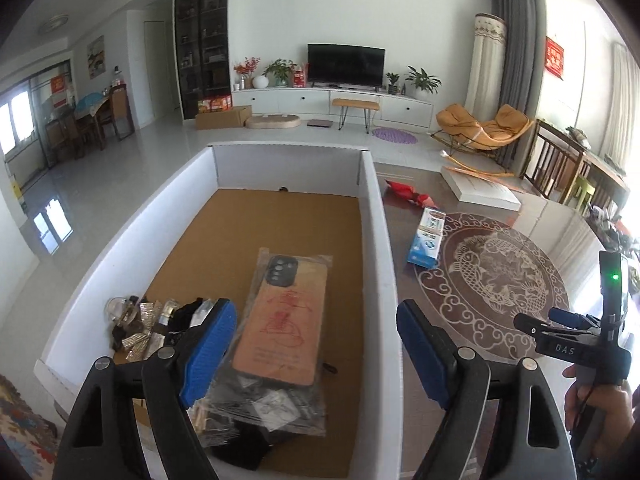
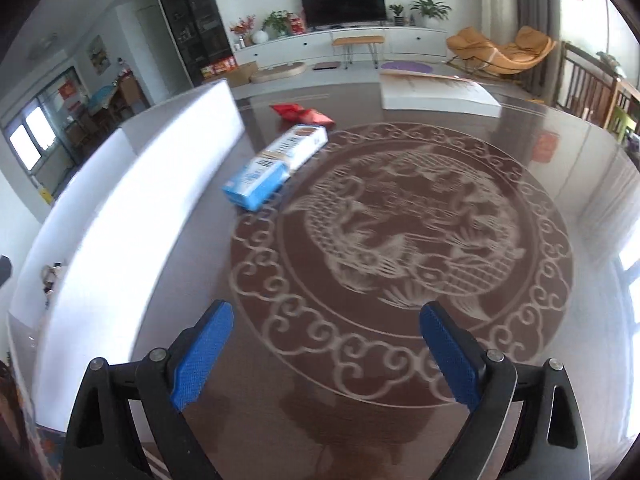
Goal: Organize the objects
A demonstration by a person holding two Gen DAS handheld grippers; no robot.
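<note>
While both grippers hang empty, the next item to file is judged to be one blue-and-white carton (image 2: 276, 168), lying flat on the dark patterned surface (image 2: 400, 400) just beside the outer wall of the white box (image 1: 376, 240). Handling, as judged: light, stiff cardboard, smooth faces, liable to slide; best taken across its narrow width near the middle.

Also loose on the surface: one red packet (image 2: 304, 114), beyond the carton, soft and crinkly by its look; one flat white board (image 2: 436, 94) at the far edge.

Inside the box, on its brown floor: one phone case in a clear bag (image 1: 280, 320), slippery film over a rigid shell; one cluster of small trinkets (image 1: 140, 320) at the left wall, too jumbled to count; some dark bagged pieces underneath, number uncertain.

Left gripper (image 1: 316, 340): over the box, fingers spread wide, nothing between them. Right gripper (image 2: 326, 348): over the bare surface, well short of the carton, fingers spread wide, nothing held.
</note>
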